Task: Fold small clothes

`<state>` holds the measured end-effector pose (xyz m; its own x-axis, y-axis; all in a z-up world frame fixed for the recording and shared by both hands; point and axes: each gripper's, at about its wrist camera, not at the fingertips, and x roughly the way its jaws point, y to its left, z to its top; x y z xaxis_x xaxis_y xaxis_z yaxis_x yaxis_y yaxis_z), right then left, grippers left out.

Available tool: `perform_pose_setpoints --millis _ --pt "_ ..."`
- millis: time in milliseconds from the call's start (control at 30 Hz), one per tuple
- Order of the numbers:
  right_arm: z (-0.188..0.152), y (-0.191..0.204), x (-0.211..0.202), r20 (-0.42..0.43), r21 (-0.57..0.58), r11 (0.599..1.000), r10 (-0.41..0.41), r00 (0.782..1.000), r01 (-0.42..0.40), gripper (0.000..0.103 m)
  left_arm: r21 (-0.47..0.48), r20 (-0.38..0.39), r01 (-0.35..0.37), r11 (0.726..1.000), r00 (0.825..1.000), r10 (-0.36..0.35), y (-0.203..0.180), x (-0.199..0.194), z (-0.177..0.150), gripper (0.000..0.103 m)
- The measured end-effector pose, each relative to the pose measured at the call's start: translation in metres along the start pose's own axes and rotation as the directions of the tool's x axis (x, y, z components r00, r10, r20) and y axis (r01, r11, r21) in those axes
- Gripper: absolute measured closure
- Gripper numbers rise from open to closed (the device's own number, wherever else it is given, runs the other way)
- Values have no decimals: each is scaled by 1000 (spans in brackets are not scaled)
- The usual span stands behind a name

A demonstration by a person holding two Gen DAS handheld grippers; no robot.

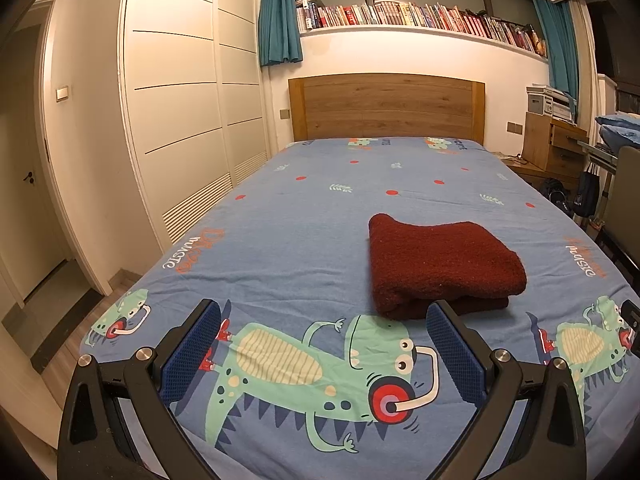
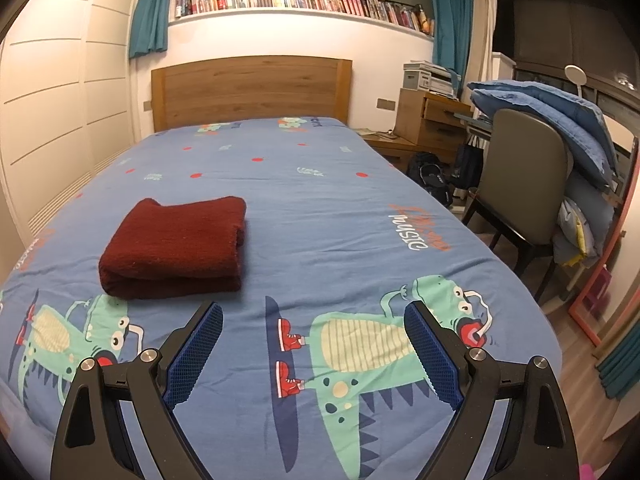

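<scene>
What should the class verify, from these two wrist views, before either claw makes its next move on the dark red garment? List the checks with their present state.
1. Left claw open, holding nothing: ok.
2. Right claw open, holding nothing: ok.
3. Dark red garment lies folded in a compact stack on the bedsheet: ok.
4. Both claws apart from the garment, not touching it: ok.
5. Sheet around the garment free of other clothes: ok.
6. Hidden layers of the fold lie even: cannot tell.
</scene>
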<state>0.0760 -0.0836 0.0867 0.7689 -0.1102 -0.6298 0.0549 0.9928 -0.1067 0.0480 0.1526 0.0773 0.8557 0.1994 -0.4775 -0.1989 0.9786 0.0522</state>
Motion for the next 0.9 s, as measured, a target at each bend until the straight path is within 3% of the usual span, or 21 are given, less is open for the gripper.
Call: perform_pose_setpoints --millis 900 --pt "-4 -1 2 -5 -4 1000 -6 1000 6 10 13 -10 16 1000 1000 -16 -2 5 -1 1"
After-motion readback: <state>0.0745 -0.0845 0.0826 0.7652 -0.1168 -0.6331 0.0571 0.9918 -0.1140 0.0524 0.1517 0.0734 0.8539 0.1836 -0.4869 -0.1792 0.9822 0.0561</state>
